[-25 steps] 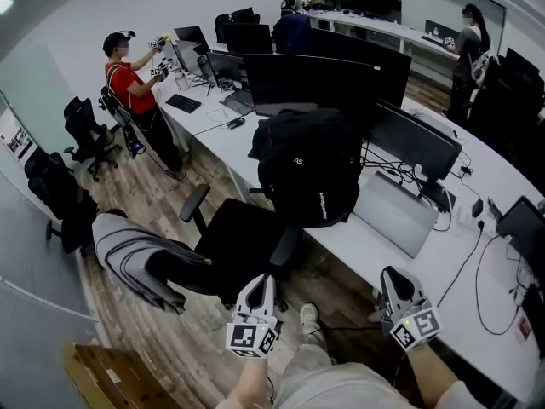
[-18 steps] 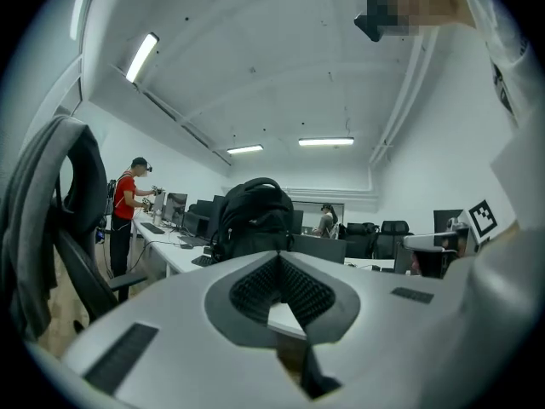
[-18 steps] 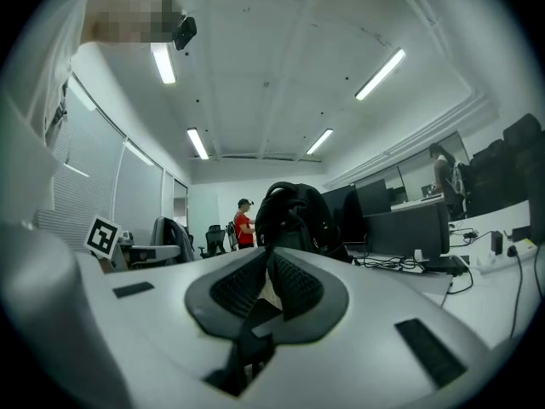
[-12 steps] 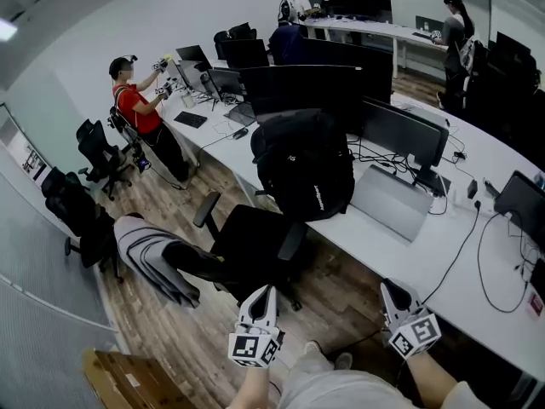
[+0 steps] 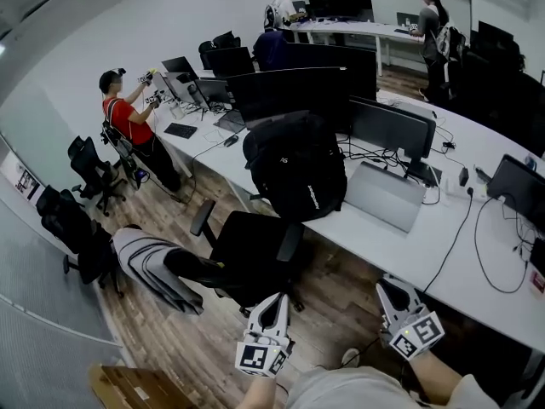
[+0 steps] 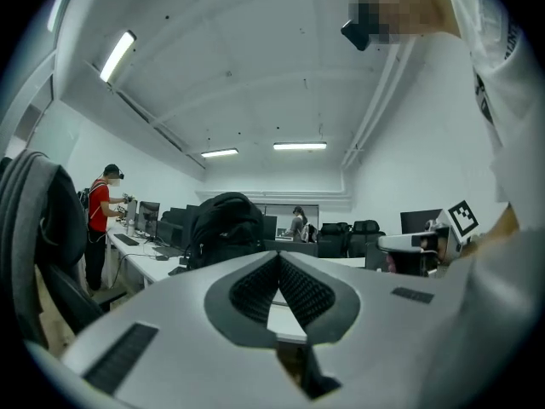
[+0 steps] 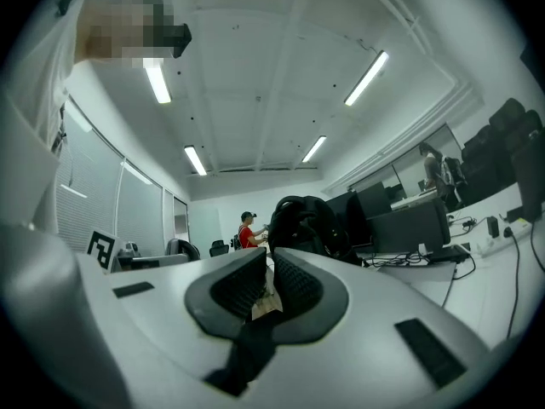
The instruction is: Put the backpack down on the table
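Note:
The black backpack [image 5: 294, 177] stands upright on the white table [image 5: 375, 237], leaning against the dark monitors behind it. Nothing holds it. Both grippers are well back from the table, low in the head view near my body. My left gripper [image 5: 277, 302] is shut with nothing in it, and my right gripper [image 5: 390, 286] shows a narrow gap between its pads, also with nothing in it. In the left gripper view the backpack [image 6: 223, 228] lies far beyond the left gripper [image 6: 278, 259]. In the right gripper view the backpack [image 7: 306, 220] lies far beyond the right gripper [image 7: 267, 259].
A black office chair [image 5: 251, 250] stands between me and the backpack, and a chair draped with a grey jacket [image 5: 153, 267] is to its left. A grey laptop [image 5: 383, 196], monitors [image 5: 298, 88] and cables sit on the table. A person in red [image 5: 128, 122] works at far left.
Both grippers have drawn back from the table, and the backpack and desk now look farther off. The backpack has stayed upright on the table.

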`<state>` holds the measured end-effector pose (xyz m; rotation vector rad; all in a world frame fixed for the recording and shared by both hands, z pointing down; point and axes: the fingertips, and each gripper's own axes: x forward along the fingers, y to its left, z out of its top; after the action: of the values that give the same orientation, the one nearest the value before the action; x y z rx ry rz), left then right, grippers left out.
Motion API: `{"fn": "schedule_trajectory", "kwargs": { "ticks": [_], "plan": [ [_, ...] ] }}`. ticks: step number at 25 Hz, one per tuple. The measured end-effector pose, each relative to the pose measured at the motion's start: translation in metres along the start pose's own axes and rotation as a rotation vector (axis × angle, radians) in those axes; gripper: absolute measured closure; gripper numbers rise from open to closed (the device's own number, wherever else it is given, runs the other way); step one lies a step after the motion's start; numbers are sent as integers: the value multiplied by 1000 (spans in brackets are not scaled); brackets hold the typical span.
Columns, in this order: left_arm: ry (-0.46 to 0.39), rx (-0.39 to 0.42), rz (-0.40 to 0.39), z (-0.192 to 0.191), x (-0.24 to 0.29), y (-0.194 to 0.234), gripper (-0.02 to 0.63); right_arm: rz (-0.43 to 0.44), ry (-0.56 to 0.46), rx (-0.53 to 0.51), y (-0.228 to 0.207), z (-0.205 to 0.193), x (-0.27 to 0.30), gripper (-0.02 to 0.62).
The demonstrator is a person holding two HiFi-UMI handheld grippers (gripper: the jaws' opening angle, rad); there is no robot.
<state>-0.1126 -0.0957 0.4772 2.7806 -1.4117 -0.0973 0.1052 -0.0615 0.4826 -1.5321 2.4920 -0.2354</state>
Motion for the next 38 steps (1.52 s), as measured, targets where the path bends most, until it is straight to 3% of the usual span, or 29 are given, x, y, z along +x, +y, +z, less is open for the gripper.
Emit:
{"fn": "schedule_trajectory", "kwargs": {
  "ticks": [5,16,24,30,38],
  "plan": [
    [1,-61,-66,-3,-24,-10,598,8,-26,-35,43,18,-7,557],
    [11,-124,-170,-15,-75,-13,598,-86,-7,-59,95,2,-40,557],
    [-25,-143,-114,5,-90,0,598,-72,1,-39,110,1,-48,557],
    [-49,-115,-7,22,-96,11,598,-64,18,-33,94,10,-61,558],
    [-69,-75,23,32,-99,-11,598,-96,24,-24,70,9,-88,566]
  ]
}}
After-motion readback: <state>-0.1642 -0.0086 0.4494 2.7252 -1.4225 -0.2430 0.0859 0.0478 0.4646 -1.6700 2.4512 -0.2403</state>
